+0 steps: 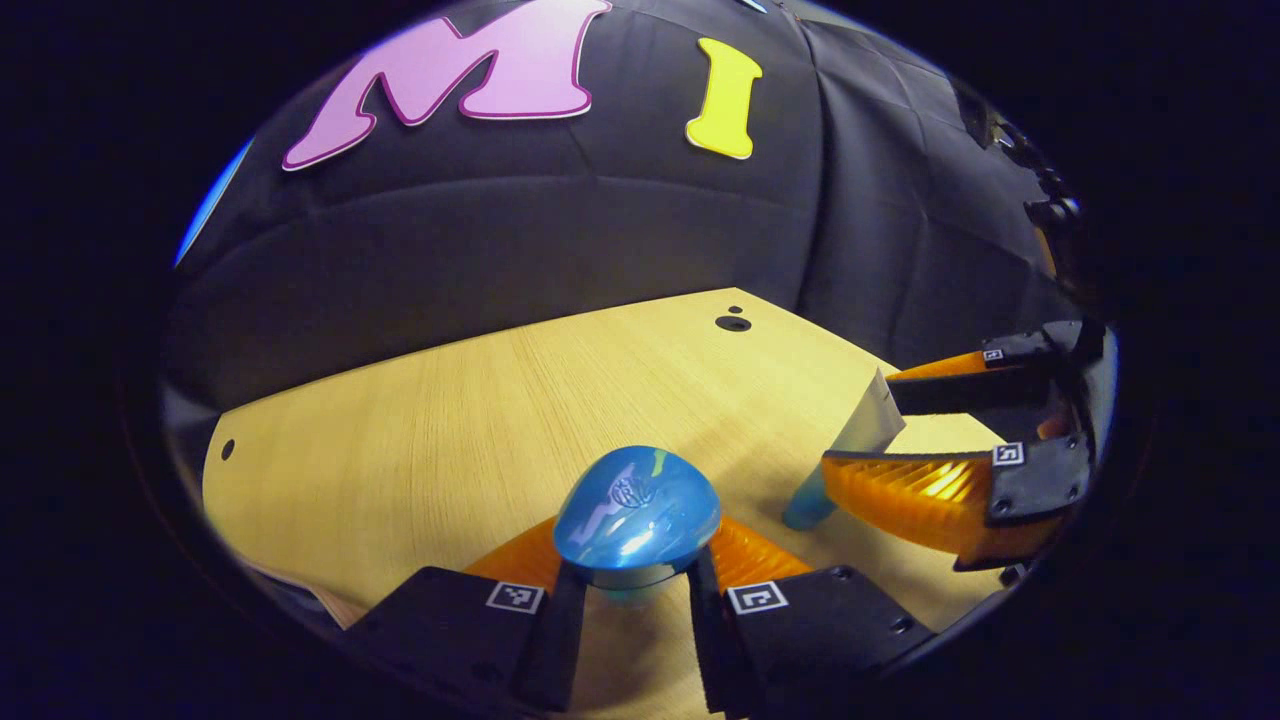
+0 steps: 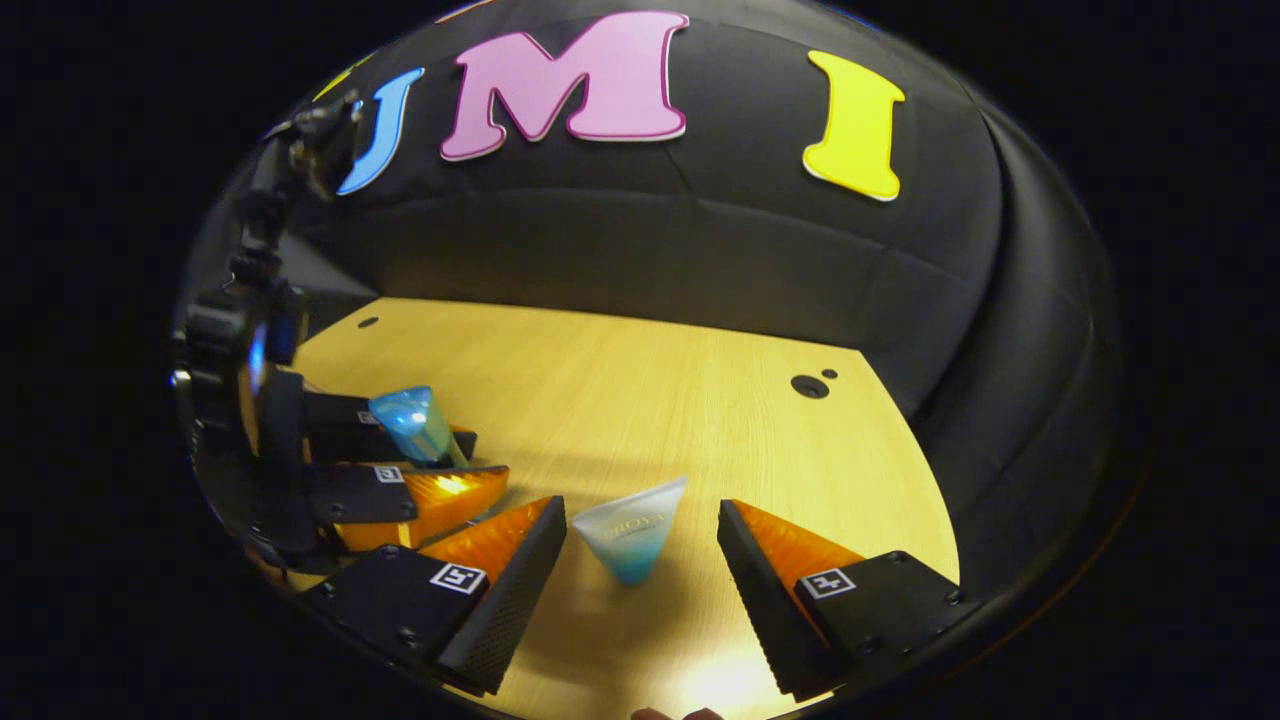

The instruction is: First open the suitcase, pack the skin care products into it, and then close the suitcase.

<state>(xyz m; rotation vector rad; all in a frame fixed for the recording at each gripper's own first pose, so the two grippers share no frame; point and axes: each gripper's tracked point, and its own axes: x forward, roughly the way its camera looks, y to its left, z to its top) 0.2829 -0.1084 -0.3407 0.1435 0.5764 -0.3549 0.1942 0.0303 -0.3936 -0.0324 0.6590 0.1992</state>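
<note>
A glossy blue bottle with a rounded top (image 1: 636,515) sits between the fingers of my left gripper (image 1: 636,548), which is shut on it just above the wooden table (image 1: 450,420). From the right gripper view the same bottle (image 2: 415,425) and left gripper (image 2: 458,455) lie at the far left. A white-to-blue tube (image 2: 630,535) stands cap-down on the table. My right gripper (image 2: 640,510) is open around it, with a gap on each side. In the left gripper view the tube (image 1: 865,425) stands between the right gripper's (image 1: 858,420) fingers.
The light wooden table (image 2: 650,400) runs back to the black cloth wall. A round cable hole (image 1: 733,323) sits near its far edge, and it is visible from the right too (image 2: 808,385). The two grippers are close side by side.
</note>
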